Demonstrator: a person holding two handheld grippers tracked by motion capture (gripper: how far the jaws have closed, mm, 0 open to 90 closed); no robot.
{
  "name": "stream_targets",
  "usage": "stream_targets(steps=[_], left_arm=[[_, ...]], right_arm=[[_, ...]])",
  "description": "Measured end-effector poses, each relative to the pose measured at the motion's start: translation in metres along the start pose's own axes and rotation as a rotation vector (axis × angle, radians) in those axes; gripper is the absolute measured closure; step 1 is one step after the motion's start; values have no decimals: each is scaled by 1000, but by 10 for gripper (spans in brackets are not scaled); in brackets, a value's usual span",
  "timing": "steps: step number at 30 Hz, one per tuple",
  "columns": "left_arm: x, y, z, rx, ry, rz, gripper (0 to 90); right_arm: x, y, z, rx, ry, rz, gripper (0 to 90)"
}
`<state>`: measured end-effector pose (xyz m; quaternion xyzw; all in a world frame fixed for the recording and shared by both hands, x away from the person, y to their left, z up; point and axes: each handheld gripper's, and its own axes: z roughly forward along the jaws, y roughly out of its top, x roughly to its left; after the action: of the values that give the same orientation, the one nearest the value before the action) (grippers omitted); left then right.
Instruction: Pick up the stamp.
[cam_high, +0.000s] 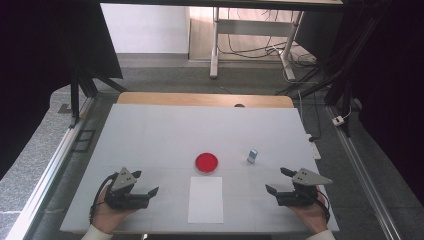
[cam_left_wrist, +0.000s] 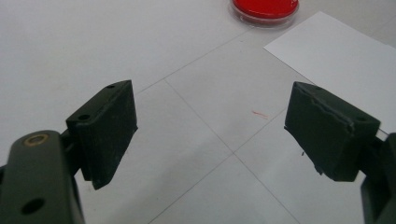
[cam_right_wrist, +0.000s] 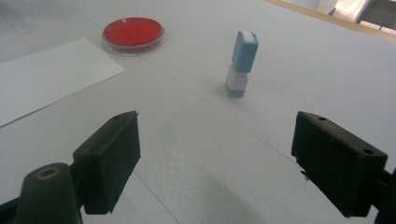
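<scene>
A round red dish (cam_high: 206, 162) sits near the middle of the white table, also seen as the red dish (cam_left_wrist: 265, 10) and the red dish (cam_right_wrist: 133, 33). Just in front of it lies a white sheet of paper (cam_high: 206, 199). A small blue and white stamp-like block (cam_high: 252, 156) stands upright to the right, shown closer as the block (cam_right_wrist: 243, 63). My left gripper (cam_high: 146, 183) rests at the front left, open and empty. At the front right my right gripper (cam_high: 278, 180) is open too, a short way in front of the block.
The white table board (cam_high: 150, 135) ends in a wooden strip (cam_high: 205, 99) at the far side. Metal rails run along both sides of the table. Beyond it are table legs and cables on the floor.
</scene>
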<state>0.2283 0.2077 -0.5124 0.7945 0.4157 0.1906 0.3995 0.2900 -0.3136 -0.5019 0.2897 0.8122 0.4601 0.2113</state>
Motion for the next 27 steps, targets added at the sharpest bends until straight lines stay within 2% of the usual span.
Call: stream_targets(steps=[10,18,27], left_arm=[[0,-1,0,-1,3,18,175],[0,-1,0,-1,11,25,177],[1,-2,1,-7,27,28,180]], right_arm=[[1,-2,2,10,-14,-13,164],[1,-1,-1,-5,-32,4,197],[1,0,0,-5,-26,2,214]])
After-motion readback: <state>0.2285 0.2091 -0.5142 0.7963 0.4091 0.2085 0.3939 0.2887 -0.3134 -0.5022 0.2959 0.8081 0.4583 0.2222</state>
